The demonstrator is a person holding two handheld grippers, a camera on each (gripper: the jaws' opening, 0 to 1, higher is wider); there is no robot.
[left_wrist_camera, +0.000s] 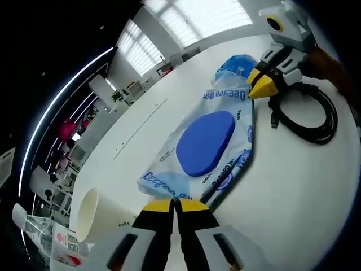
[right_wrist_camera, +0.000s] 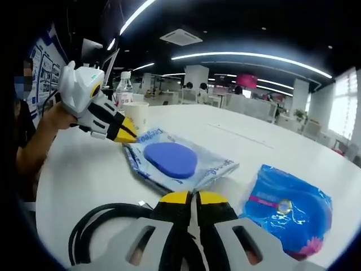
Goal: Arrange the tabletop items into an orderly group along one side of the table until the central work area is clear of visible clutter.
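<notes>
A clear plastic packet (left_wrist_camera: 225,141) printed "Deeyeo" lies on the white table (left_wrist_camera: 293,192) with a blue oval pad (left_wrist_camera: 206,142) inside. My left gripper (left_wrist_camera: 175,204) is shut on the packet's near corner. In the right gripper view it (right_wrist_camera: 128,135) comes in from the left and meets the packet (right_wrist_camera: 211,166) at its far corner. My right gripper (right_wrist_camera: 192,197) is shut, its tips at the packet's near edge; whether they pinch it I cannot tell. It also appears in the left gripper view (left_wrist_camera: 262,87), beside a crinkled blue packet (left_wrist_camera: 237,66).
A coiled black cable (left_wrist_camera: 307,116) lies by the right gripper, also seen low left (right_wrist_camera: 101,223). A white paper cup (left_wrist_camera: 93,214) stands near the left gripper, with a bottle (right_wrist_camera: 124,87) behind it. The blue packet (right_wrist_camera: 287,209) lies at right. A person's forearm (right_wrist_camera: 39,138) reaches in.
</notes>
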